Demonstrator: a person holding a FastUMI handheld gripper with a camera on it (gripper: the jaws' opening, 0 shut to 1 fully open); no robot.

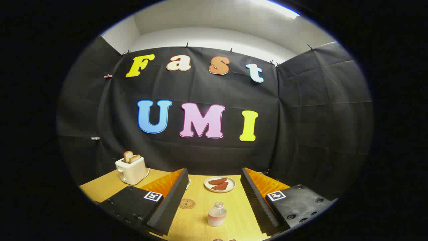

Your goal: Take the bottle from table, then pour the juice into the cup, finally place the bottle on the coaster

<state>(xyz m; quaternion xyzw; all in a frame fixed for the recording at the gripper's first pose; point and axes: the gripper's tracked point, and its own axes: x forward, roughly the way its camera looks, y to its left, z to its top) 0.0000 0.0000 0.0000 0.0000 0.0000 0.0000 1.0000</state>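
Gripper (214, 197) with fingers spread wide above a wooden bench (100, 189), small open bottle (217, 214) standing upright between them untouched, round coaster (187, 203) just beside the left finger, plate of food (219, 184) beyond, toaster (130, 170) holding bread far left

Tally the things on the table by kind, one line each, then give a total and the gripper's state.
Bottle: 1
Coaster: 1
Plate holding reddish-brown food: 1
Toaster with toast in it: 1
Total: 4
The gripper is open, fingers either side of the bottle, not touching it.
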